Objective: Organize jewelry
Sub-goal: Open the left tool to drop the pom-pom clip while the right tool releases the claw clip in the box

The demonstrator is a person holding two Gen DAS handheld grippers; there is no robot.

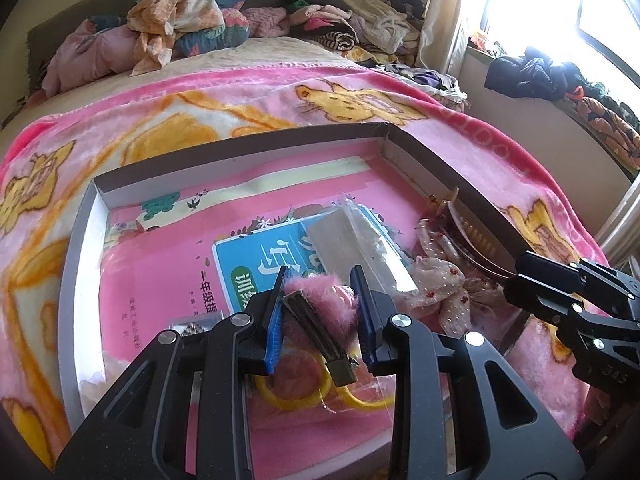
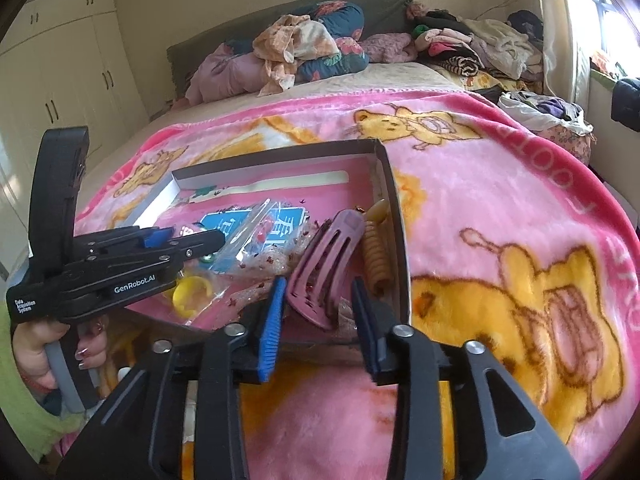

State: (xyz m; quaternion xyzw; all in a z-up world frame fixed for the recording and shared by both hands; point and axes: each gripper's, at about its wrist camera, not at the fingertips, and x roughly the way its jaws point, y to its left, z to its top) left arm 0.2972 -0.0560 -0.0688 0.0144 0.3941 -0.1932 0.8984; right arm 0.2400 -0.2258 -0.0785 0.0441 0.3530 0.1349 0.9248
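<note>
On pink blanket (image 2: 500,184) lies shallow box (image 2: 394,216), walls low, right wall close beside comb (image 2: 376,256) at 1 o'clock of right gripper (image 2: 320,312); free blanket beyond at 3 o'clock

Left gripper (image 1: 320,304) low over box interior, jaws closed on fluffy pink hair clip (image 1: 324,300), yellow rings (image 1: 296,392) beneath

Right gripper at near box edge, jaws half open around end of mauve claw clip (image 2: 324,264), contact unclear; person's left hand (image 2: 48,352) on handle at 9 o'clock

fluffy pink clip (image 1: 326,300): tilted, inside the box (image 1: 76,248), near its front
mauve claw clip (image 2: 324,268): lying in the box's right front corner
tan comb (image 2: 376,256): against the box's right wall
</note>
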